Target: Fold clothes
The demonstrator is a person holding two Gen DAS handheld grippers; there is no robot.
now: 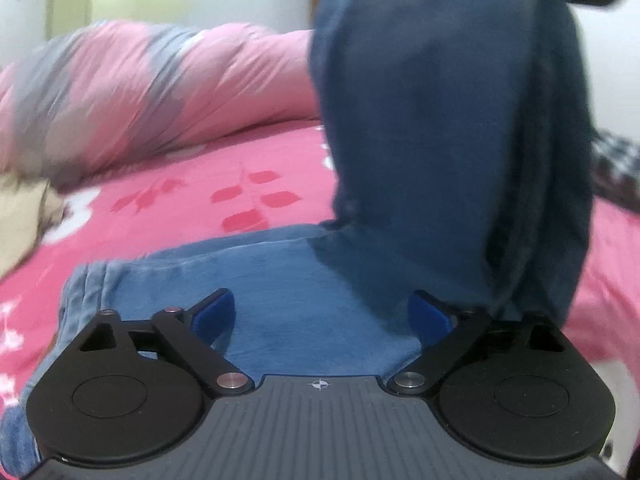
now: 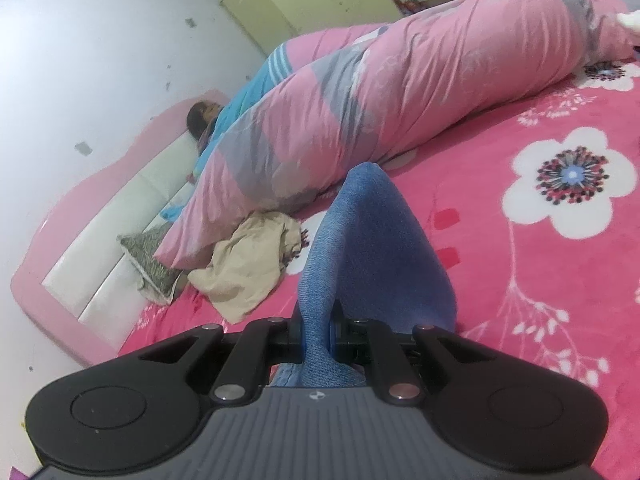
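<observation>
Two grippers share one pair of blue jeans (image 1: pixel 280 292) on a bed with a pink flowered cover (image 1: pixel 192 208). On the left, the left gripper (image 1: pixel 320 312) has its jaws spread wide and released, hovering low over the part of the jeans that lies flat on the cover; denim shows between the blue pads (image 1: pixel 212 316), but they press on nothing. To the right in that view, the rest of the garment rises in a dark hanging sheet. That lifted part leads to the right gripper (image 2: pixel 318 340), whose jaws are clenched on a narrow pinch of denim, the cloth peaking up in a soft ridge ahead of the fingers.

Judging by that drape, the jeans are limp but fairly heavy, with thick seams, so a single pinch will likely let them sag and twist. The denim looks rough enough not to slip. A sensible hold for the left gripper would be a doubled edge or the gathered band at the near left end, taken thick. A rolled pink and grey quilt (image 2: pixel 400 92) lies well beyond.
</observation>
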